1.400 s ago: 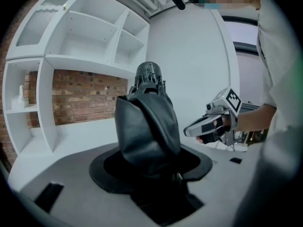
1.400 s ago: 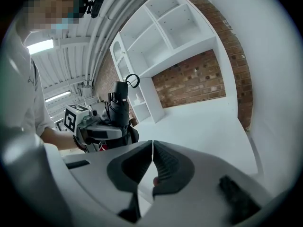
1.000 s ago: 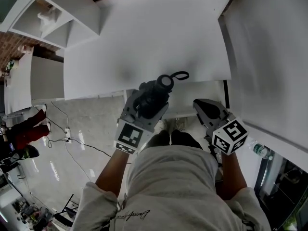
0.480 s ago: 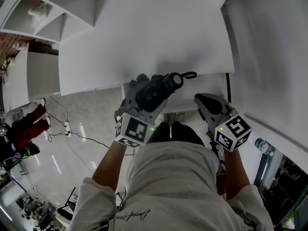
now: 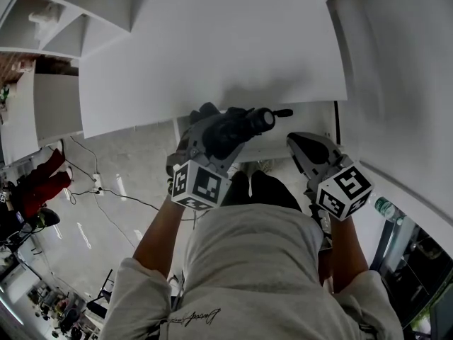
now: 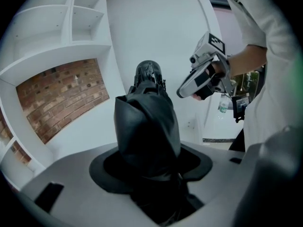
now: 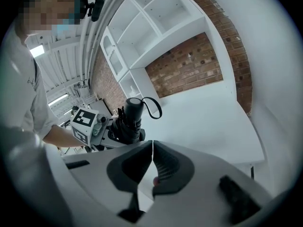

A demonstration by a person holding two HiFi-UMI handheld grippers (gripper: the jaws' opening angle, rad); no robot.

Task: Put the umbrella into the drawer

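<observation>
A folded black umbrella (image 5: 230, 129) lies in my left gripper (image 5: 219, 132), which is shut on its fabric body. Its round handle (image 5: 263, 119) and wrist strap (image 5: 283, 112) stick out to the right, over the front edge of the white table (image 5: 212, 48). In the left gripper view the umbrella (image 6: 147, 122) fills the gap in the left gripper (image 6: 151, 161), handle end (image 6: 147, 72) away from me. My right gripper (image 5: 297, 143) hangs empty and shut just right of the handle, below the table edge. The right gripper (image 7: 152, 148) shows its pads meeting. A white strip (image 5: 279, 149) under the edge may be the drawer; I cannot tell.
White shelves (image 5: 42, 20) stand at the upper left and a white panel (image 5: 396, 83) rises on the right. A water bottle (image 5: 386, 207) sits low on the right. Cables (image 5: 106, 197) run over the grey floor on the left. A brick wall (image 6: 61, 93) backs the shelving.
My left gripper has sunk and rolled with the umbrella, so the handle now points more to the right. The right gripper has dropped a little.
</observation>
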